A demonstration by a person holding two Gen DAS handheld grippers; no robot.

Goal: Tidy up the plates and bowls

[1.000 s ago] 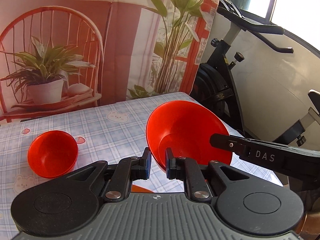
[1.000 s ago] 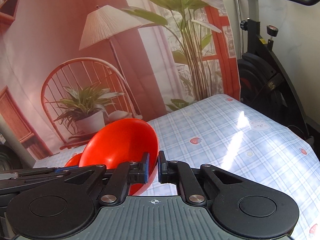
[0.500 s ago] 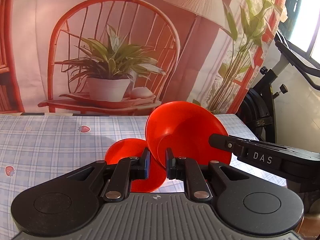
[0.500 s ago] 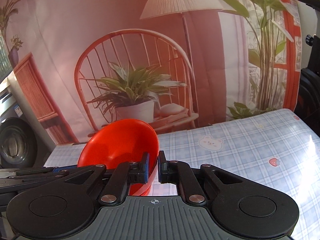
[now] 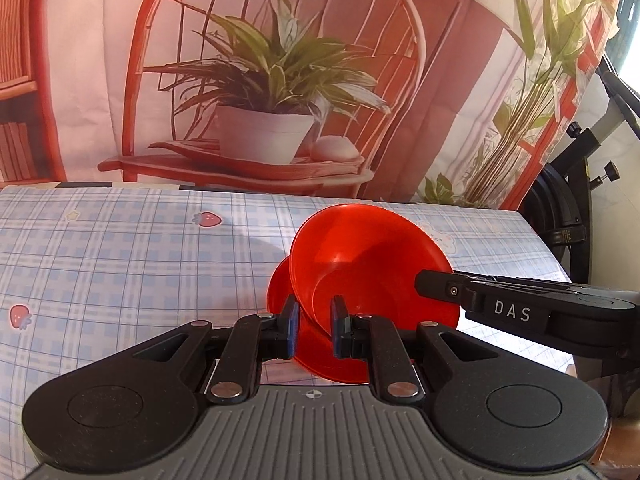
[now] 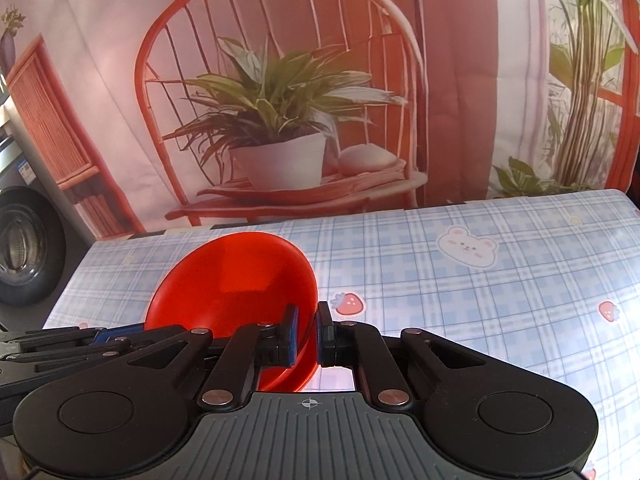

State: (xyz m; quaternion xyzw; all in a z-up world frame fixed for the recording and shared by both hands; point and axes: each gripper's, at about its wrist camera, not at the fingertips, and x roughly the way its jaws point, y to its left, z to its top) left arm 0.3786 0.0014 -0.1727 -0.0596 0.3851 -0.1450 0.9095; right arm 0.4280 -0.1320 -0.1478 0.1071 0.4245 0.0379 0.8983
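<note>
Both grippers hold one large red bowl (image 5: 372,276) by its rim, tilted above the table. My left gripper (image 5: 314,328) is shut on its near-left rim. My right gripper (image 6: 306,334) is shut on the opposite rim; the bowl also shows in the right wrist view (image 6: 232,284). The right gripper's body reaches in from the right in the left wrist view (image 5: 520,312). A smaller red bowl (image 5: 278,292) sits on the table just behind and below the large one, mostly hidden by it.
The table wears a blue plaid cloth (image 5: 120,264) with strawberry and bear prints (image 6: 466,246). A printed backdrop of a chair and potted plant (image 5: 272,92) hangs at the table's far edge. An exercise bike (image 5: 576,200) stands off the right side.
Both grippers have carried the large bowl leftward and lower over the table. The small bowl, first far left, now lies directly behind the large one.
</note>
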